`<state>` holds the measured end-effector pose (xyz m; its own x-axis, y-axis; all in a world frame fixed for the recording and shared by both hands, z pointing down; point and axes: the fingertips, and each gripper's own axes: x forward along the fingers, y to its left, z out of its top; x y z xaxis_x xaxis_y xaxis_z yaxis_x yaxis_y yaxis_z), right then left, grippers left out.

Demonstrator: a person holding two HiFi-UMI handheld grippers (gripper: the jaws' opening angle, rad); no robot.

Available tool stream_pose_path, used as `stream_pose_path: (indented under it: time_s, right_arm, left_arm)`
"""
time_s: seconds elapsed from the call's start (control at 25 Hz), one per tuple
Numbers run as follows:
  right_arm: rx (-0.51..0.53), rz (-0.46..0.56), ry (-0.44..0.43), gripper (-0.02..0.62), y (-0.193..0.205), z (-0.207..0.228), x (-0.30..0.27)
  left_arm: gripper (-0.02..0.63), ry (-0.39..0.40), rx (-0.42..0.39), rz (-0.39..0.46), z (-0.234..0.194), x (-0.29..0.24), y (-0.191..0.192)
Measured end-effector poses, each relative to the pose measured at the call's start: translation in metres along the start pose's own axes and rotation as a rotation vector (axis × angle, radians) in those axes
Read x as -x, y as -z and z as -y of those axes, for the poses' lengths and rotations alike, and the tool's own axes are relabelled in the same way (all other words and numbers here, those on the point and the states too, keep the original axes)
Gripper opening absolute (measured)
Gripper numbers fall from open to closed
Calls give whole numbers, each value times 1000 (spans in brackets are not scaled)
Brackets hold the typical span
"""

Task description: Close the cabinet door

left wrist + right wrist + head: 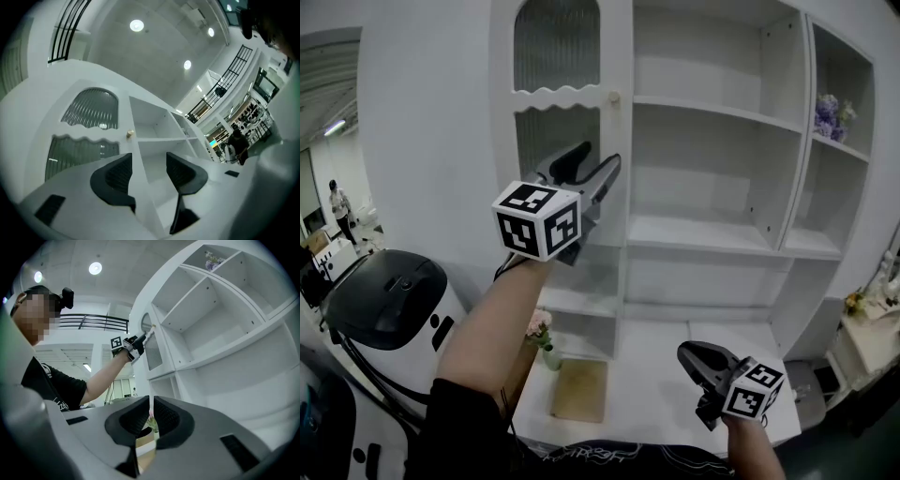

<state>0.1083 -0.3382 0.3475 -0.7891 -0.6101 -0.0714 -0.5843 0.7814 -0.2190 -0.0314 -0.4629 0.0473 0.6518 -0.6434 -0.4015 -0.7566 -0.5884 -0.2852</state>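
The white cabinet door (558,47) with ribbed glass panels stands at the cabinet's left, looking flush with the frame. Its small round knob (614,97) is on the door's right edge. My left gripper (598,159) is raised in front of the door's lower panel, a little below the knob, open and empty. In the left gripper view the knob (131,134) sits above the open jaws (149,166), and the door's edge runs between them farther off. My right gripper (686,354) hangs low at the right, shut on nothing (151,416). The right gripper view shows the left gripper (143,339) by the door (152,355).
Open white shelves (703,234) fill the cabinet right of the door. Purple flowers (828,114) stand on an upper right shelf. A small vase of pink flowers (542,333) and a tan mat (581,389) lie on the low counter. A black-and-white machine (389,300) is at left.
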Motion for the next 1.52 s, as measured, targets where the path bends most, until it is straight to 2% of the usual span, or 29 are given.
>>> stream_pose_path:
  time_s: [0.12,0.28,0.52,0.64,0.76,0.88,1.16,1.52]
  right_arm:
    - [-4,-14,-11,57,5,-27,-11]
    - [-20,-11,-27,57,15,-61,-26]
    - [-41,-15,-22,57,40,-103,-39]
    - [-69,-6,-6,57,54,-118,-36]
    - [-80,0,18,57,66,-131,-30]
    - [-90,11,39,57,75,-144,-21]
    - [-105,23,103,57,90,-162,-4]
    - [-102,9,103,57,106,-168,-10]
  left_arm:
    - [146,90,79,-101,27,40,31]
    - [90,199,175,-190,70,109,69]
    - [41,390,353,-336,140,213,129]
    - [29,441,433,-387,169,261,152]
    - [25,458,511,-393,195,297,166]
    - [24,458,543,-378,214,317,171]
    - [25,441,511,-329,222,332,156]
    - [25,420,515,-331,217,339,158]
